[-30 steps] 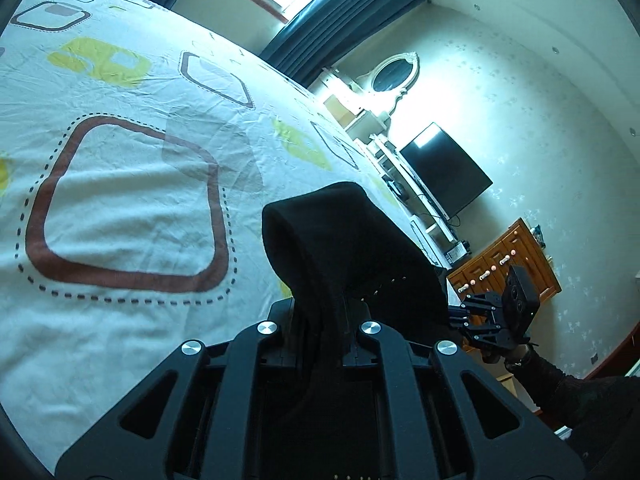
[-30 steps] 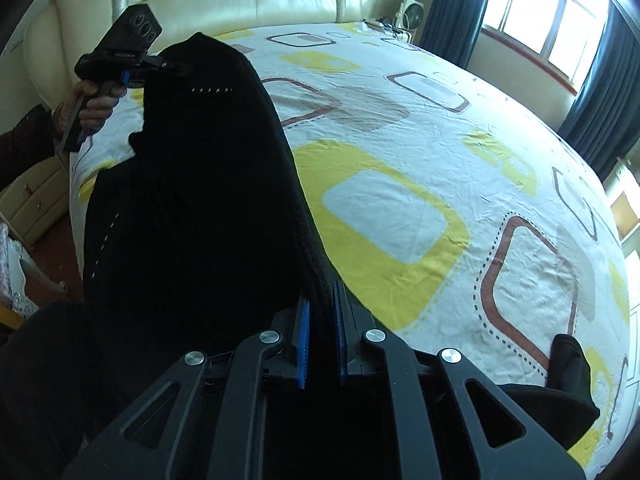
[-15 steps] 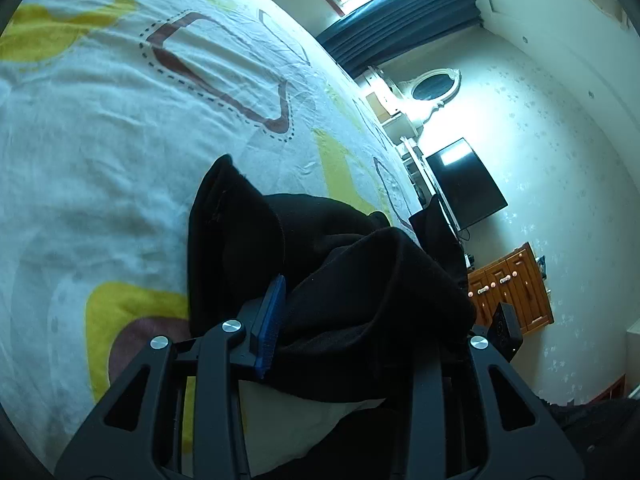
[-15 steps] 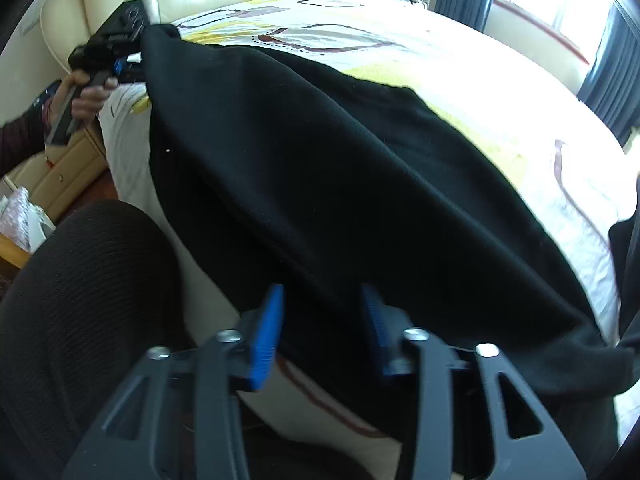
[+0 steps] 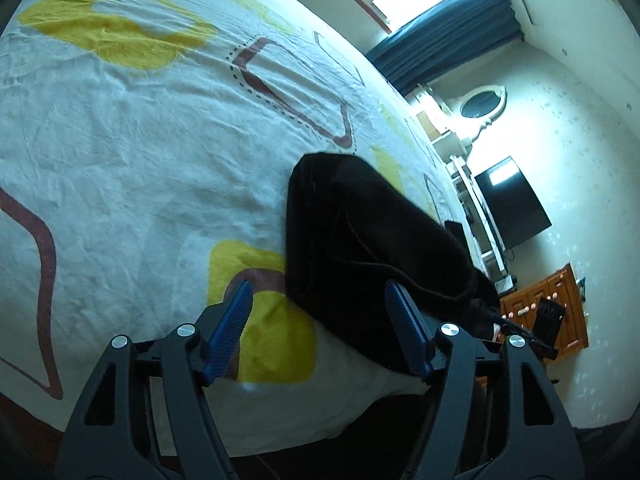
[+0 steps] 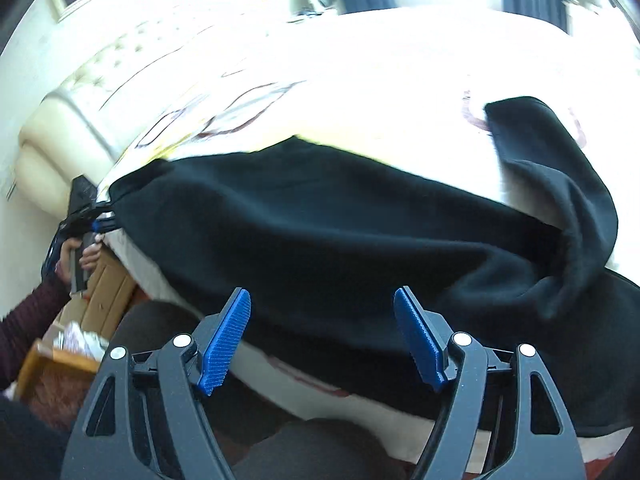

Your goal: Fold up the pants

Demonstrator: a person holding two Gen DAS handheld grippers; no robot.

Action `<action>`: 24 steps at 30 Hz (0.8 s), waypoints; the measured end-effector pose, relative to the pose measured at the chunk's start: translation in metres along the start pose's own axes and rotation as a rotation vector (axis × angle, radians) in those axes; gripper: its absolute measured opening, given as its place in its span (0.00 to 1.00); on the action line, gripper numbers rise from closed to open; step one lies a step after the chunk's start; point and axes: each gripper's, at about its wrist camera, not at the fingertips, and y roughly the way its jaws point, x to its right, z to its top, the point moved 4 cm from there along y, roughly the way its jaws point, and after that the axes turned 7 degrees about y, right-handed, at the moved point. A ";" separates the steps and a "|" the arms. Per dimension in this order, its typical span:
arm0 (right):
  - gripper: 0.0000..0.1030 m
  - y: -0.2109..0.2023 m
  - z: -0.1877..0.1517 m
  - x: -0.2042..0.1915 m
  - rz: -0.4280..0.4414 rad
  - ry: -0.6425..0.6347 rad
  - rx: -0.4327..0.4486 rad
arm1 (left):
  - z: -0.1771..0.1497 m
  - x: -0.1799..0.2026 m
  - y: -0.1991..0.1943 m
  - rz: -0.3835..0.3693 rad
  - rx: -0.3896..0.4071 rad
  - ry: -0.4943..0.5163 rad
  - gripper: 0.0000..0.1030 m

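Observation:
The black pants (image 5: 360, 236) lie along the near edge of the bed, partly folded over themselves. In the right wrist view the pants (image 6: 360, 232) stretch across the bed edge, with one end flopped over at the right. My left gripper (image 5: 320, 320) is open and empty, its blue pads just short of the pants' near edge. My right gripper (image 6: 322, 332) is open and empty, just in front of the pants. The left gripper also shows in the right wrist view (image 6: 82, 216), at the pants' far left end. The right gripper shows in the left wrist view (image 5: 548, 320), beyond the pants.
The bed has a white sheet (image 5: 140, 140) with yellow and brown squares and a cream padded headboard (image 6: 80, 100). A wooden nightstand (image 6: 100, 304) stands by the bed. A TV (image 5: 512, 204), a wooden dresser (image 5: 560, 304) and blue curtains (image 5: 448, 40) are along the walls.
Both grippers held the pants up a second ago. They lowered the pants onto the bed edge, opened and drew back.

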 end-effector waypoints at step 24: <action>0.73 0.111 0.060 -0.068 0.133 0.033 -0.076 | 0.072 0.022 0.090 0.221 -0.405 -0.118 0.33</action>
